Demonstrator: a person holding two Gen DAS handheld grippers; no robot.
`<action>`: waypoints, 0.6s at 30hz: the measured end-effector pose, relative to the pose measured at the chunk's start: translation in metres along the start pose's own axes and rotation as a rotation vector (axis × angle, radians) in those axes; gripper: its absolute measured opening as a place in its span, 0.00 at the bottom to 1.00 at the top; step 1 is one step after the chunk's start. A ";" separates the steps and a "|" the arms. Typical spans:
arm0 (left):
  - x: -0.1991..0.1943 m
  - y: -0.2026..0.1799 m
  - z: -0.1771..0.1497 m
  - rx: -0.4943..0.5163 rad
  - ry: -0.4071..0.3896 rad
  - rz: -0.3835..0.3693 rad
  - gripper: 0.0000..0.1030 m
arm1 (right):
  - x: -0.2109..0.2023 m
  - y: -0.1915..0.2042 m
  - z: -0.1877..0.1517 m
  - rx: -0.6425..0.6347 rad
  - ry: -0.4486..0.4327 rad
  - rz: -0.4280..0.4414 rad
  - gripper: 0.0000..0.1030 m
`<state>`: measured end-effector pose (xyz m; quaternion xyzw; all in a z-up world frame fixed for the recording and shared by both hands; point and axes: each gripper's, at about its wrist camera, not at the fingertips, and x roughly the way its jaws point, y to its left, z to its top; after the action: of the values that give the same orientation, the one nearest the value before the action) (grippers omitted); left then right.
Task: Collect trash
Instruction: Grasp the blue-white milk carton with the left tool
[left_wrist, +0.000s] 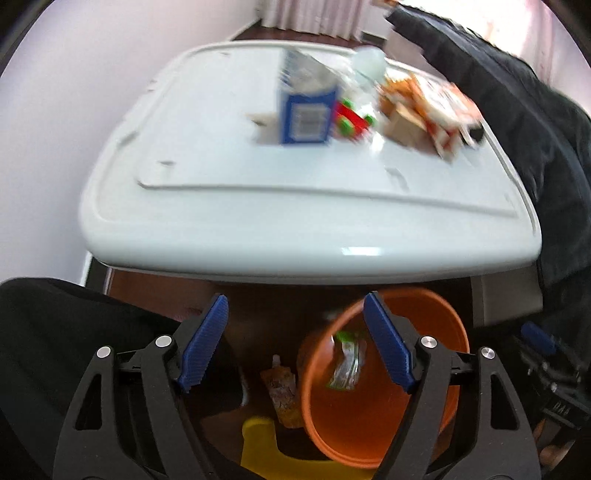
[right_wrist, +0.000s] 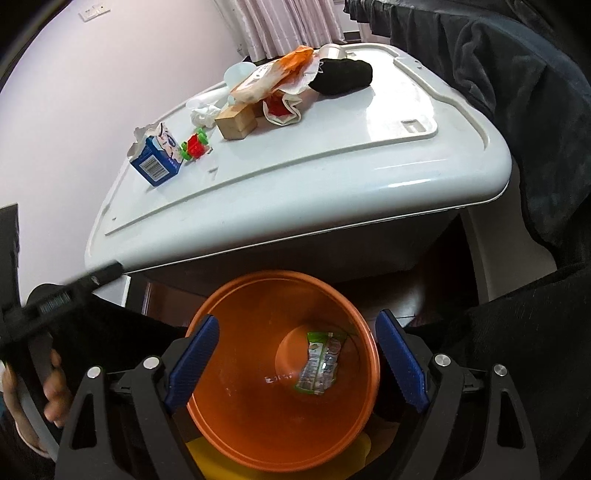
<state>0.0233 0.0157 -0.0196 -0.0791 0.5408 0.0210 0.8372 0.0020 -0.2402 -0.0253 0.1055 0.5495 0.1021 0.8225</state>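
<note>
Hovering released over the orange bin (right_wrist: 280, 373), where one wrapper (right_wrist: 320, 363) already lies, the right claw (right_wrist: 295, 360) and left claw (left_wrist: 295, 343) look between pickups, needing the milk carton (right_wrist: 157, 157) at ten o'clock on the surface (right_wrist: 332, 162).

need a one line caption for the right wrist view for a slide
Open right gripper above an orange bin holding one green wrapper, with trash left on the white table.

An orange bin (right_wrist: 258, 417) holds a green-and-white wrapper (right_wrist: 320, 363). On the white tabletop (right_wrist: 388, 155) sit a blue-and-white carton (right_wrist: 157, 160) with a barcode, a red-and-green toy (right_wrist: 195, 146), a tan block (right_wrist: 236, 122) and a black cloth (right_wrist: 341, 75). The pads (right_wrist: 192, 363) are blue and ribbed.
</note>
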 end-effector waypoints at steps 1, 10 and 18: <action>-0.001 0.004 0.004 -0.005 -0.009 0.008 0.72 | 0.002 -0.001 0.000 0.001 0.007 0.001 0.83; 0.016 0.000 0.060 -0.010 -0.075 0.067 0.72 | 0.011 0.003 0.014 -0.001 0.001 0.015 0.83; 0.058 -0.028 0.109 -0.020 -0.151 0.039 0.72 | 0.014 0.007 0.031 -0.032 -0.024 0.012 0.83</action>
<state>0.1493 0.0018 -0.0253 -0.0751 0.4772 0.0489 0.8742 0.0353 -0.2315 -0.0242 0.0967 0.5372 0.1143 0.8300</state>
